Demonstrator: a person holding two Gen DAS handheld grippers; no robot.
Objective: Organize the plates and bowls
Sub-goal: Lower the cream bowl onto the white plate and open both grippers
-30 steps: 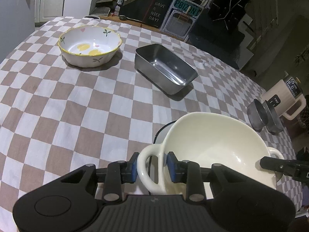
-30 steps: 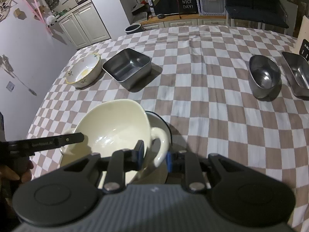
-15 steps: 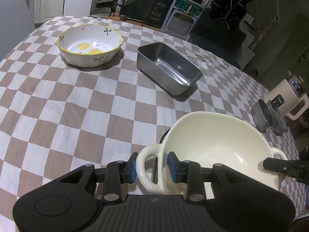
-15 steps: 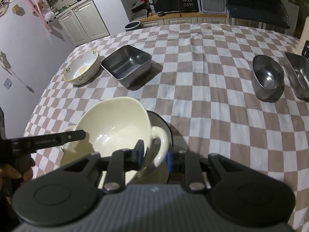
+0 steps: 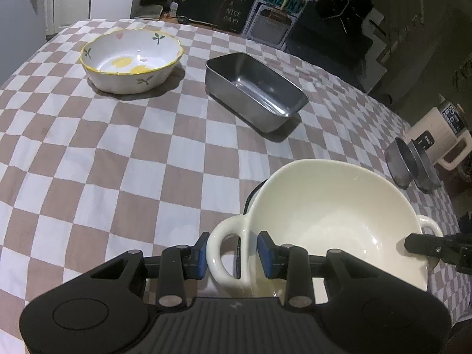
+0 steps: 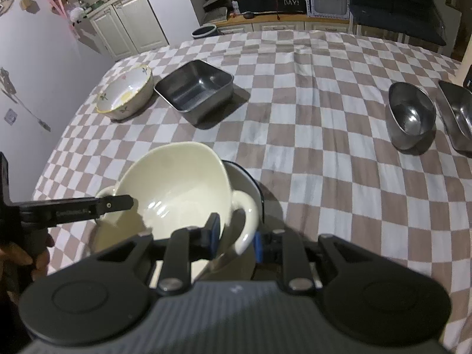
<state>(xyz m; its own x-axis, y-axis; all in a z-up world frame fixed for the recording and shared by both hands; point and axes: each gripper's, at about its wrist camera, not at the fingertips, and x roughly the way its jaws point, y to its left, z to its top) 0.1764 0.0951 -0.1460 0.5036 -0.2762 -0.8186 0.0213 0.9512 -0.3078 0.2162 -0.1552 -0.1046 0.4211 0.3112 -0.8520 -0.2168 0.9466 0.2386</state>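
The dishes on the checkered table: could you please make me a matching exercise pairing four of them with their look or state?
Things:
1. cream two-handled bowl
2. floral bowl
3. rectangular steel pan
4. round steel bowl

Descriptions:
A. yellow rim, leaf sprigs
B. a gripper at each handle
C. deep metal, straight walls, beside the floral bowl
D. shiny metal, curved sides, far right of the right wrist view

Pairs: 1-B, 2-A, 3-C, 4-D

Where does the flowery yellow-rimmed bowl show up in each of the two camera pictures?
Left wrist view: the flowery bowl sits upper left, far across the checked cloth.
Right wrist view: the same bowl sits at middle left, near the cloth's edge.
Shared landmark: the steel tray stands just to its right in both.
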